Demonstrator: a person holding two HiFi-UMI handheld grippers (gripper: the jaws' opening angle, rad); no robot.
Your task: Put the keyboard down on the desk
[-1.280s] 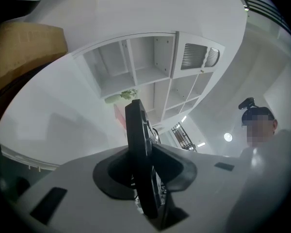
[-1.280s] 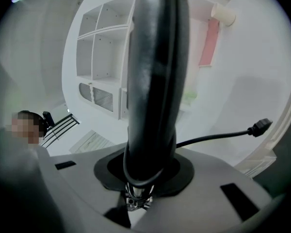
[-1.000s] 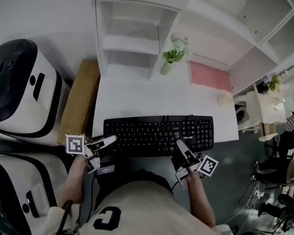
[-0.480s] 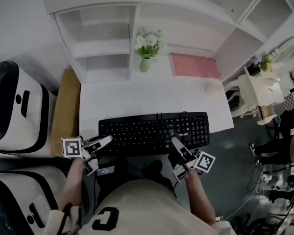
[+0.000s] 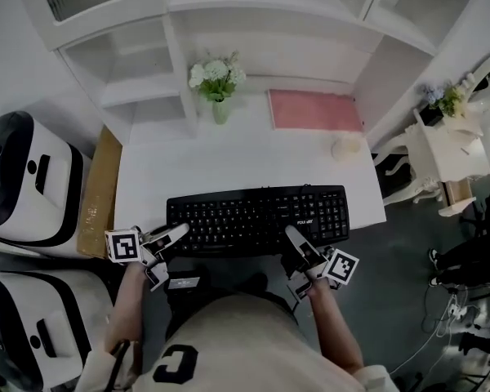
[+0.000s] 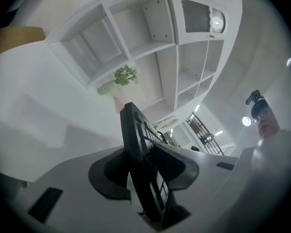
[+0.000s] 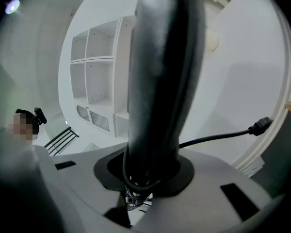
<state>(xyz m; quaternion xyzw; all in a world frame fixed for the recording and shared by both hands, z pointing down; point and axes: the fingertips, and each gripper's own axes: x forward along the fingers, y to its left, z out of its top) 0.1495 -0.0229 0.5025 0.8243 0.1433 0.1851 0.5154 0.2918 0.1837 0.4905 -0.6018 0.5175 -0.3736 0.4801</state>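
The keyboard point(image 5: 257, 217) lay on the desk point(image 5: 229, 158). My left gripper point(image 5: 170, 251) was opening its jaws around the keyboard's front edge, and the right gripper point(image 5: 296, 260) pinched it. I reckoned I should loosen that too and back off level.

a home-style study corner. a white tabletop point(image 5: 229, 166) sits under built-in shelves point(image 5: 139, 55), with a vase of flowers point(image 5: 218, 96) and a pink mat point(image 5: 314, 110) along its back edge. white machines point(image 5: 24, 186) stand at its left.

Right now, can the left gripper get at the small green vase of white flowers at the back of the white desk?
Probably not directly: the left gripper has its opening jaws around the edge of the black keyboard, which lies between it and the green vase.
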